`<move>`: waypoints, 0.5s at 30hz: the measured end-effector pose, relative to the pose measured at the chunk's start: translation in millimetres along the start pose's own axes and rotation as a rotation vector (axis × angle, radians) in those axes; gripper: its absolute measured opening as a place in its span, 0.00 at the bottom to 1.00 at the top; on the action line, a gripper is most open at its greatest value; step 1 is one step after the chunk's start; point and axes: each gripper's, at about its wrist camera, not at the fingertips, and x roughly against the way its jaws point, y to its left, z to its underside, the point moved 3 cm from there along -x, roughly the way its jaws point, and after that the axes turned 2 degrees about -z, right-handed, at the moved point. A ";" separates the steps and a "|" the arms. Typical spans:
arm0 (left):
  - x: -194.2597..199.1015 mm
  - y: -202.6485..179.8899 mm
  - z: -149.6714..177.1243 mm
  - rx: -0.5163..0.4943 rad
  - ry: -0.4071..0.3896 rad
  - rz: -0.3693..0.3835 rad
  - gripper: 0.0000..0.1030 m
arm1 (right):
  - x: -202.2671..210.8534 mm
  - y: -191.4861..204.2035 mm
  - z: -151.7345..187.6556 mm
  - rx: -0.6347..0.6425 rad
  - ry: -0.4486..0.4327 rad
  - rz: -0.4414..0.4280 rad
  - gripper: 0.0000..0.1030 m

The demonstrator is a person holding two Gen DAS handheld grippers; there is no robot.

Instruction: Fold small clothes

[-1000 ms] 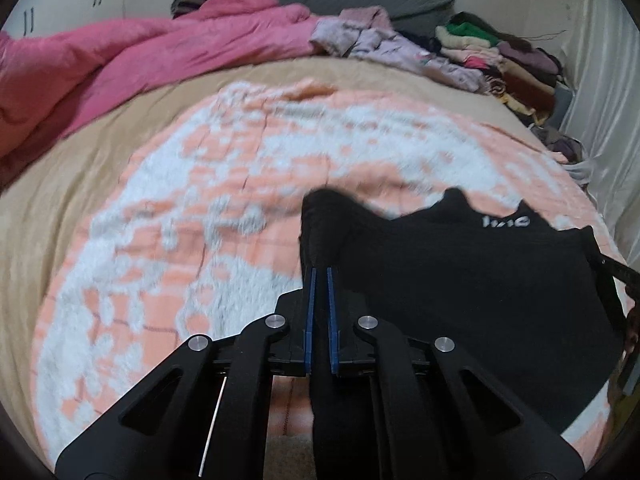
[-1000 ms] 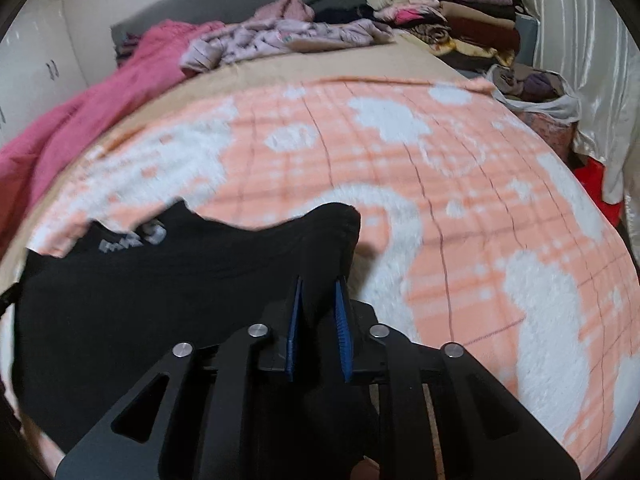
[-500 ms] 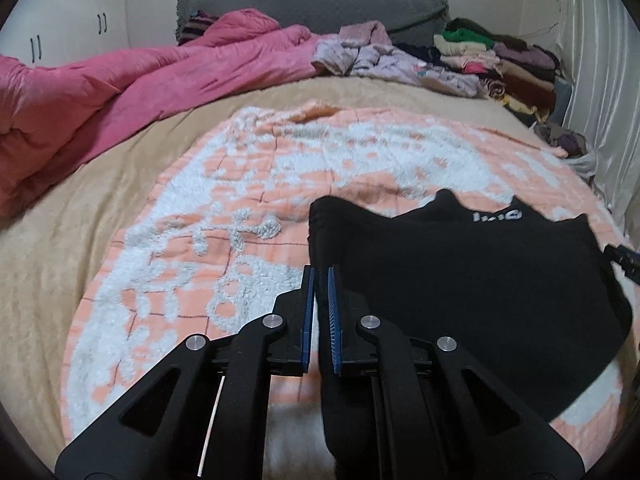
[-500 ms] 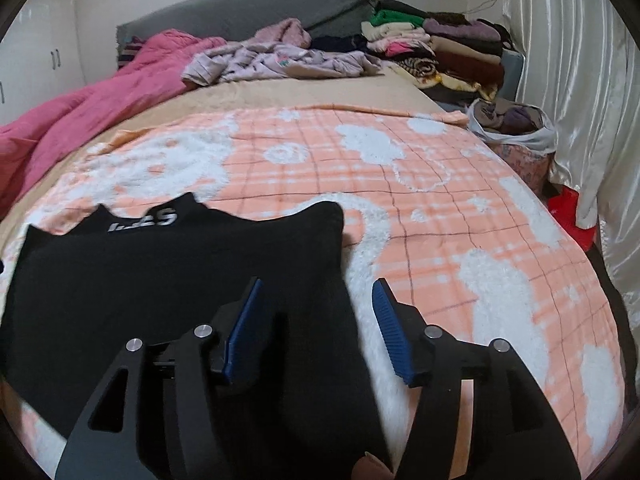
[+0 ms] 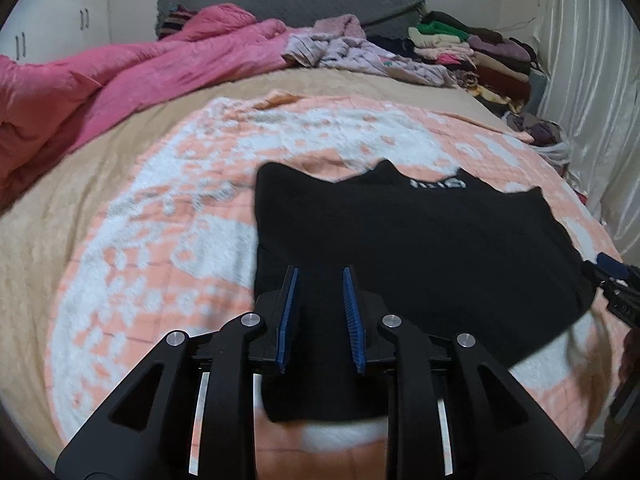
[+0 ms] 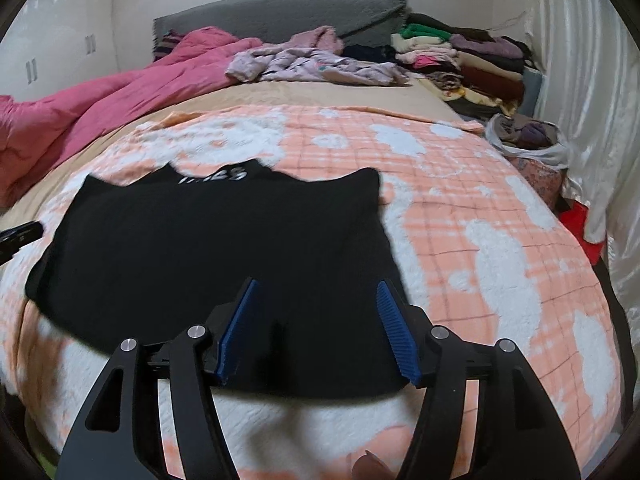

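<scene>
Both wrist cameras look obliquely down along their claws toward the headboard (image 5: 288, 0), close above the bed (image 6: 500, 248); both share the black garment (image 5: 420, 248).

This is a bedroom in a home. A wide bed (image 6: 280, 96) fills nearly the whole view, with a grey padded headboard (image 6: 280, 12) against the far wall. A peach-and-white checked fleece blanket (image 6: 460, 208) is spread over a tan bedsheet (image 5: 80, 200), and a rumpled pink quilt (image 5: 120, 76) lies heaped along one side. Loose lilac garments (image 6: 312, 64) sprawl near the headboard, and beside them a stack of folded clothes (image 6: 472, 56) in green, cream, purple and maroon stands in the corner. White wardrobe doors (image 5: 48, 20) with small handles line one wall; a pale satin curtain (image 6: 580, 100) hangs along the other. A plastic bag stuffed with clothing (image 6: 528, 136) sits at the bed's edge.
</scene>
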 end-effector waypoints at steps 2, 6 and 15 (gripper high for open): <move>-6.8 -8.5 5.5 -0.023 0.033 0.006 0.20 | 0.8 10.5 2.3 0.024 0.001 -0.006 0.58; -24.6 -14.8 24.2 -0.033 0.132 0.019 0.20 | -1.1 29.9 3.6 0.045 0.009 -0.054 0.58; -23.6 -10.4 49.7 -0.065 0.134 0.013 0.20 | -9.0 47.4 8.0 0.097 0.035 -0.062 0.58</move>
